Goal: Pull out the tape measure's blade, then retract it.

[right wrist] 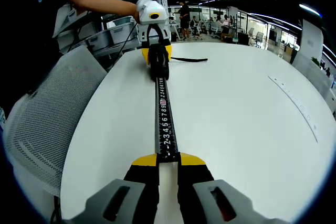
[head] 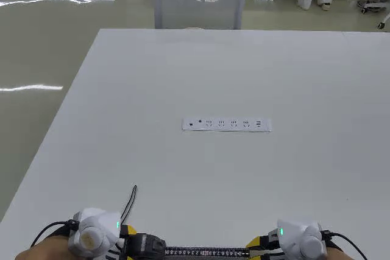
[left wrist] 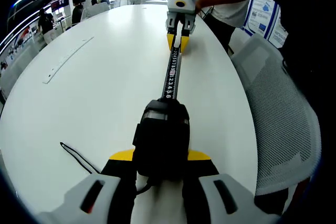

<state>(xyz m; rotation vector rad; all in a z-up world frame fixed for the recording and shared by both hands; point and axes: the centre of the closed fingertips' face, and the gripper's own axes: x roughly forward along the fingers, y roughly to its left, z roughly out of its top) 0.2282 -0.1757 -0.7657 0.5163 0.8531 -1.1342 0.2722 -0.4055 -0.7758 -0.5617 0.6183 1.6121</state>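
At the near edge of the white table (head: 213, 77), the left gripper (head: 127, 243) is clamped around the black tape measure (head: 145, 248), whose case rests on the tabletop. Its blade (head: 204, 252) lies drawn out flat along that edge to the right gripper (head: 255, 249), whose jaws are pinched narrow on the blade's tip. A thin black strap (head: 129, 202) trails from the case onto the table. Ahead, bare tabletop runs to a white power strip (head: 226, 125) lying mid-table. A grey mesh chair (head: 198, 7) stands at the far edge, with glossy floor (head: 42, 41) to the left.
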